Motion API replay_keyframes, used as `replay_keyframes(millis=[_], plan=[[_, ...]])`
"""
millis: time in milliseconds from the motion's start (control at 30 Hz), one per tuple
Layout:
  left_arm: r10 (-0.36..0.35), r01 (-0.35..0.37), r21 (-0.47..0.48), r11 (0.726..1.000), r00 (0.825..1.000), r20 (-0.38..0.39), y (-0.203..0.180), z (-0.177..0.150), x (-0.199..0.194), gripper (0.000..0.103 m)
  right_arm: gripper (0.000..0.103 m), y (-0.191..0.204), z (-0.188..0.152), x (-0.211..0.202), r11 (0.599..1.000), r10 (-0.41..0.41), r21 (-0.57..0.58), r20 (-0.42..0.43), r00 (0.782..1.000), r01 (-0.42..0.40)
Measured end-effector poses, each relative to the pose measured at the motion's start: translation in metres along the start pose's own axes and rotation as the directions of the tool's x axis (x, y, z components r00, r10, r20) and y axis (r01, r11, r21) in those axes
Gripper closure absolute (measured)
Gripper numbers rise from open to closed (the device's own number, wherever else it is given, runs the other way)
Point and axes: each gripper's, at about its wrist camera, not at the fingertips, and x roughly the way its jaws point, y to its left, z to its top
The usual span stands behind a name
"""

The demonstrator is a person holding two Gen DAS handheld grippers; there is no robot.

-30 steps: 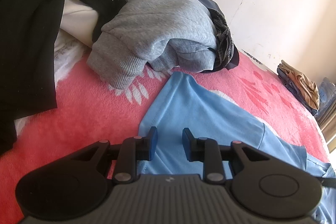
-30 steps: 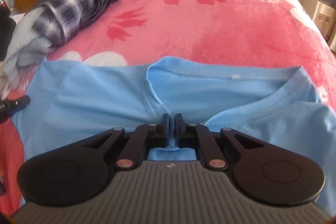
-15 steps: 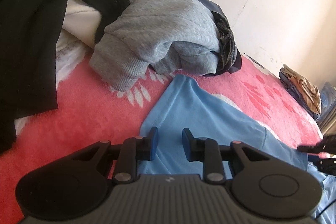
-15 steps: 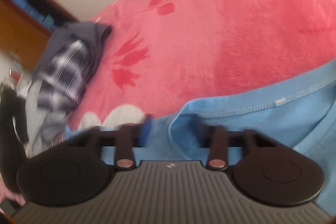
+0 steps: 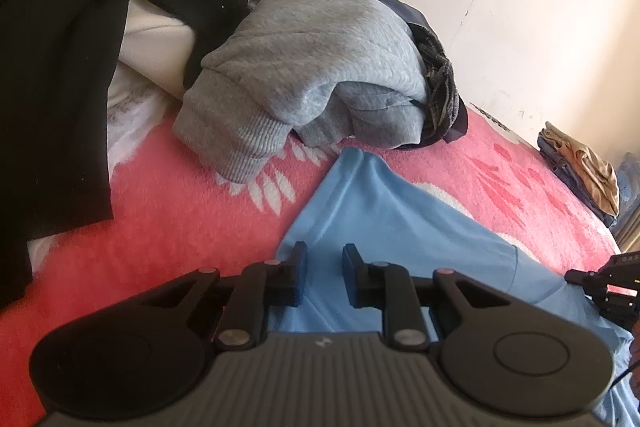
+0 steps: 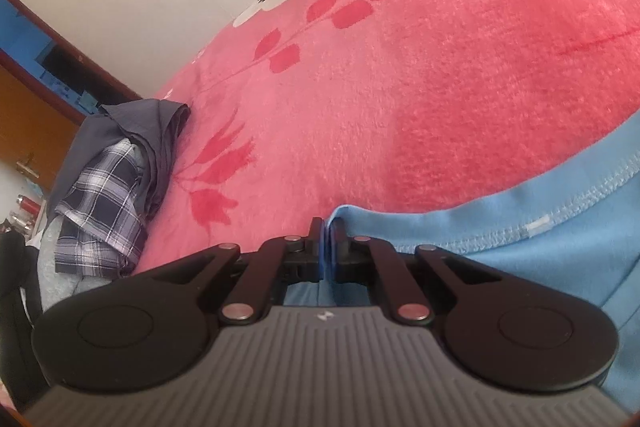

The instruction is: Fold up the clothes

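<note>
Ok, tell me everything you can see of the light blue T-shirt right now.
The light blue T-shirt is a thin, soft knit lying spread on the pink floral blanket. Its ribbed collar shows stitching and a small white tag. One corner points toward the grey sweatshirt, without clearly touching it. The right gripper has its jaws shut on a fold by the collar's edge; the left gripper is over the fabric with jaws open.

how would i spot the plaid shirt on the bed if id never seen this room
Start from the pink blanket. At its left edge lies a heap of clothes; the plaid shirt sits there under a plain dark grey garment. It alone is checked, navy and white.
</note>
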Motion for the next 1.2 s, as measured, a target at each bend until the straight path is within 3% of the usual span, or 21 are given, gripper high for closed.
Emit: replay_keyframes(millis=[67, 133, 200, 233, 267, 333, 400, 500, 633, 700, 767, 833, 967, 1033, 1100, 1200], plan=[[-0.001, 0.001, -0.006, 1.000, 1.000, 0.001, 0.002, 0.001, 0.000, 0.081, 0.098, 0.000, 0.004, -0.004, 1.000, 0.006, -0.001, -0.019, 1.000, -0.006], [-0.001, 0.001, -0.010, 1.000, 1.000, 0.002, 0.003, 0.001, 0.000, 0.081, 0.083, 0.004, 0.007, -0.015, 0.999, -0.018, -0.030, -0.021, 1.000, 0.017], [-0.001, 0.001, -0.015, 1.000, 1.000, 0.002, 0.005, 0.002, 0.000, 0.081, 0.072, 0.015, 0.004, -0.030, 0.989, -0.105, -0.099, 0.016, 0.994, 0.106], [-0.001, 0.001, -0.017, 1.000, 1.000, 0.003, 0.005, 0.002, 0.000, 0.081, 0.071, 0.021, 0.003, -0.038, 0.980, -0.148, -0.132, 0.037, 0.988, 0.151], [0.000, 0.000, -0.019, 1.000, 1.000, 0.003, 0.006, 0.003, 0.000, 0.081, 0.071, 0.038, -0.005, -0.044, 0.951, -0.191, -0.237, 0.062, 0.980, 0.200], [0.000, 0.000, -0.023, 1.000, 1.000, 0.004, 0.008, 0.003, 0.000, 0.081, 0.072, 0.068, -0.025, -0.045, 0.908, -0.127, -0.397, 0.046, 0.991, 0.135], [0.000, 0.000, -0.027, 1.000, 1.000, 0.004, 0.009, 0.004, 0.000, 0.081, 0.073, 0.098, -0.046, -0.047, 0.837, -0.064, -0.544, 0.017, 0.998, 0.063], [0.001, 0.000, -0.034, 0.999, 1.000, 0.005, 0.012, 0.005, -0.001, 0.081, 0.074, 0.131, -0.071, -0.019, 0.782, -0.005, -0.619, -0.112, 0.994, -0.066], [-0.004, 0.004, -0.039, 0.999, 1.000, 0.003, 0.016, 0.006, -0.001, 0.084, 0.080, 0.145, -0.084, 0.051, 0.780, -0.086, -0.625, -0.148, 0.985, -0.026], [-0.009, 0.009, -0.038, 0.999, 1.000, 0.003, 0.018, 0.007, -0.003, 0.084, 0.081, 0.152, -0.076, 0.063, 0.797, -0.075, -0.604, -0.105, 0.992, -0.004], [-0.005, 0.005, -0.052, 0.999, 1.000, 0.000, 0.023, 0.008, -0.005, 0.083, 0.080, 0.156, -0.064, 0.064, 0.840, -0.071, -0.543, -0.067, 0.995, 0.023], [0.001, -0.002, -0.071, 0.997, 1.000, -0.004, 0.029, 0.010, -0.007, 0.083, 0.080, 0.159, -0.059, 0.054, 0.860, -0.052, -0.511, -0.069, 0.996, 0.010], [0.003, -0.003, -0.044, 0.999, 1.000, -0.014, 0.030, 0.011, -0.008, 0.083, 0.080, 0.184, -0.085, 0.039, 0.798, 0.024, -0.589, -0.176, 0.984, -0.125], [0.011, -0.011, -0.047, 0.999, 1.000, -0.014, 0.029, 0.011, -0.009, 0.083, 0.082, 0.192, -0.097, 0.060, 0.775, -0.030, -0.618, -0.243, 0.969, -0.131], [0.010, -0.010, -0.067, 0.998, 1.000, -0.013, 0.031, 0.011, -0.012, 0.081, 0.083, 0.196, -0.092, 0.075, 0.768, -0.050, -0.634, -0.206, 0.977, -0.095], [0.000, 0.000, -0.045, 0.999, 1.000, -0.002, 0.033, 0.011, -0.021, 0.068, 0.081, 0.193, -0.052, 0.055, 0.811, -0.057, -0.585, -0.081, 0.995, -0.001]])
